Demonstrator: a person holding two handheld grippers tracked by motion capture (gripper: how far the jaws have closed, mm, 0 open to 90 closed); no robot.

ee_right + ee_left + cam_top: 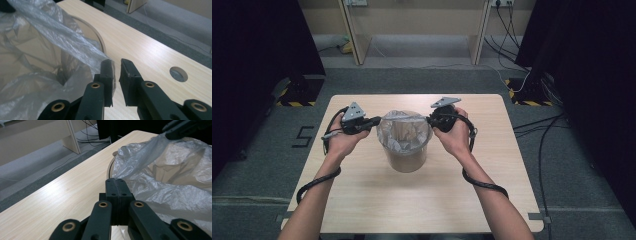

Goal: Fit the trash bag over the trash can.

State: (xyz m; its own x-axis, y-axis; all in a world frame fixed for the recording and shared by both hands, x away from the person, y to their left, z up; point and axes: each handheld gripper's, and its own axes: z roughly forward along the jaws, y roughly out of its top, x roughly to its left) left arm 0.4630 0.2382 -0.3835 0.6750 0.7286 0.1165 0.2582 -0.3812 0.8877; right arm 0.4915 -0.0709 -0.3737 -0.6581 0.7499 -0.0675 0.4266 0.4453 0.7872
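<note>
High view: pale wood desk (362,195) on grey carpet, dark curtains to both sides, cables trailing on the floor at right. Bin (405,150) stands at the desk's middle, a little toward the far edge, upright, lined with a thin clear plastic bag (404,131) that drapes over its rim.

Person's forearms come in from the near edge. Left hand (341,141) holds the left gripper (373,121) at the bin's left rim; right hand (455,137) holds the right gripper (430,120) at the right rim. The two face each other across the bin's mouth.

Left gripper view: jaws pressed flat together, and the bag (160,177) runs taut away from their tips, so they look clamped on its edge. The other gripper's dark tip (185,128) shows at the far side, touching the plastic.

Right gripper view: jaws stand a narrow gap apart. Bag film (50,47) lies against the left jaw's inner face and hangs into the gap; the right jaw is clear of it. Curved bin rim (98,37) is just beyond the tips. Round hole (178,74) in the desk top, off to the side.
</note>
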